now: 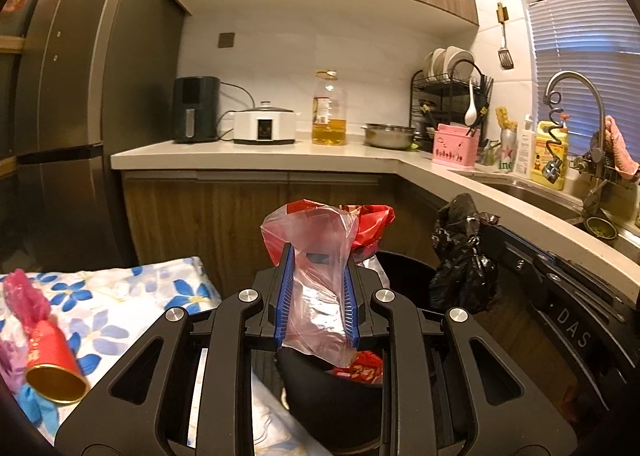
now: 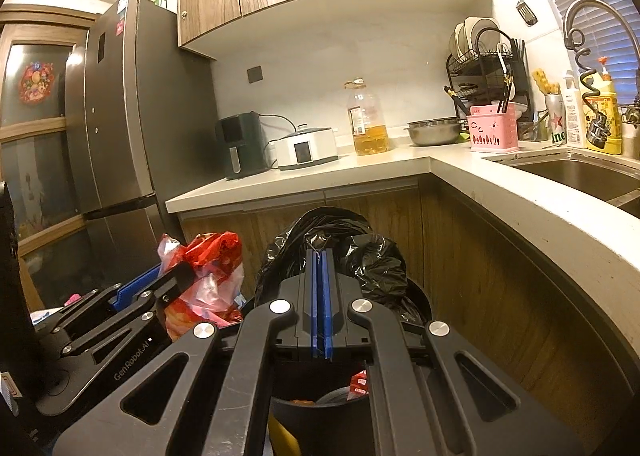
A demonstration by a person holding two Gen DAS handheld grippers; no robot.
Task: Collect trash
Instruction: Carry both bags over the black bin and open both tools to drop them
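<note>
My left gripper [image 1: 319, 256] is shut on a crumpled clear plastic bag [image 1: 316, 296] with red wrappers bunched behind it, held over a black bin [image 1: 320, 396]. The right gripper [image 1: 490, 230] shows on the right of the left wrist view, pinching the black bin liner [image 1: 464, 256]. In the right wrist view my right gripper [image 2: 320, 254] has its blue pads pressed together on the liner [image 2: 360, 252], lifted above the bin [image 2: 320, 416]. The left gripper [image 2: 188, 272] with the plastic bag [image 2: 212, 280] sits just to its left. A red paper cup [image 1: 54, 360] lies on its side on the floral tablecloth [image 1: 140, 296].
A pink wrapper [image 1: 26, 300] lies beside the cup. An L-shaped counter [image 1: 260, 153] runs behind and to the right of the bin, carrying an oil bottle [image 1: 329, 111], cooker [image 1: 264, 123], steel bowl [image 1: 390, 133] and sink [image 2: 580, 175]. A tall fridge [image 1: 80, 95] stands on the left.
</note>
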